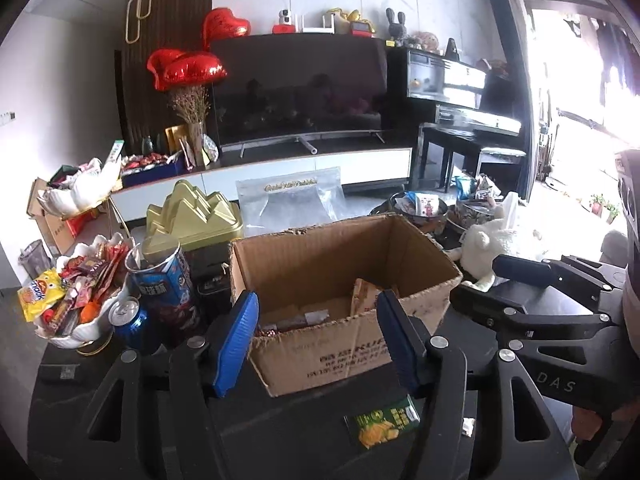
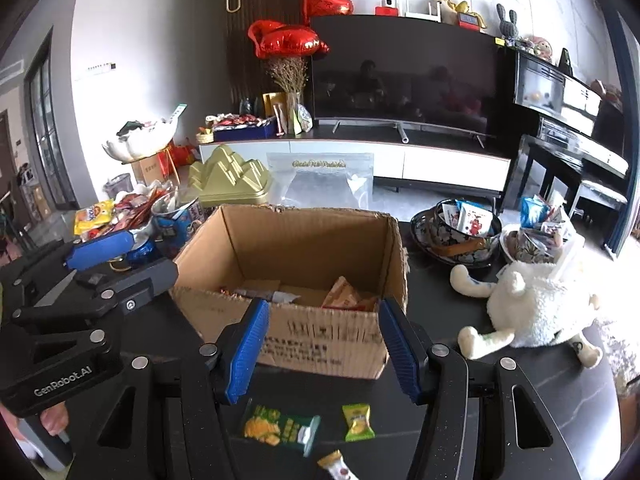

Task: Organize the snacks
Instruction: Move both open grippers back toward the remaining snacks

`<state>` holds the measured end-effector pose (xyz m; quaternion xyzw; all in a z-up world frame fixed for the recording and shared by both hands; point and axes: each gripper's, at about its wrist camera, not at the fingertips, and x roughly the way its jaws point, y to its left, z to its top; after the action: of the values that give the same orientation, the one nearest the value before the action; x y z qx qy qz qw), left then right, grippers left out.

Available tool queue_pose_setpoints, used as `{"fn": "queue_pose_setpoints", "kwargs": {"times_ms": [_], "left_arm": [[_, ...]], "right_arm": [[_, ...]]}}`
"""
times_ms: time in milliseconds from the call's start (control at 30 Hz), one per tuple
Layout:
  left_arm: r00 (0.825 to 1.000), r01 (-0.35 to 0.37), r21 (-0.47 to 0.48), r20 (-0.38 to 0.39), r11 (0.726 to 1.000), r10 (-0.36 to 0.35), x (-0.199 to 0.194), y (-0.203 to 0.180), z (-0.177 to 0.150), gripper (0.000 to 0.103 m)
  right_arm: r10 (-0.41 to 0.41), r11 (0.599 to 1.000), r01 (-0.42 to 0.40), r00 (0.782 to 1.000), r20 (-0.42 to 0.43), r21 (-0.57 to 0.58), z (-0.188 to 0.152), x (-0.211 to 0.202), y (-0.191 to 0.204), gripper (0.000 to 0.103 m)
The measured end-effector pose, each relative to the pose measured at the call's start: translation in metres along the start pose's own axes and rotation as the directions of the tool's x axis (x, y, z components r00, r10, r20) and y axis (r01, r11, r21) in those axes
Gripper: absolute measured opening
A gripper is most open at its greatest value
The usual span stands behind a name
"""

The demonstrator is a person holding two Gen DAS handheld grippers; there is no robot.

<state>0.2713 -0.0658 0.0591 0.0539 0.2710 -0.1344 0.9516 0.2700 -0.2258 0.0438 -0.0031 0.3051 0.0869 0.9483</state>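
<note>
1. Left wrist view: left gripper [image 1: 316, 338] half open, empty, before the cardboard box [image 1: 344, 280]. Green snack packet [image 1: 382, 420] lies on the near desk [image 1: 280, 440]; likely light, crinkly, slippery. Pinch across its flat middle.
2. Right wrist view: right gripper [image 2: 320, 346] half open, empty. Small yellow-green packet [image 2: 358, 422] lies just right of the green one; likely soft. Pinch its sealed edges.

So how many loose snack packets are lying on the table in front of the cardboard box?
3 in the right wrist view: a dark green packet, a small light green one to its right, and a yellow-and-white one at the bottom edge. The grippers may hide others.
</note>
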Motion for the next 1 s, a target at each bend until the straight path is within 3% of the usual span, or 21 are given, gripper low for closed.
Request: {"fn": "queue_pose_setpoints", "kwargs": {"times_ms": [500, 1000], "left_arm": [[0.999, 0.038, 0.060, -0.009, 0.998, -0.037, -0.026, -0.034, -0.037, 0.064], [0.992, 0.045, 0.090, -0.122, 0.995, -0.033, -0.004, -0.053, -0.091, 0.064]], "right_arm": [[0.032, 0.999, -0.031, 0.999, -0.034, 0.011, -0.053, -0.034, -0.002, 0.058], [0.071, 0.997, -0.062, 0.978, -0.197, 0.052, -0.111, 0.002, -0.017, 0.058]]}}
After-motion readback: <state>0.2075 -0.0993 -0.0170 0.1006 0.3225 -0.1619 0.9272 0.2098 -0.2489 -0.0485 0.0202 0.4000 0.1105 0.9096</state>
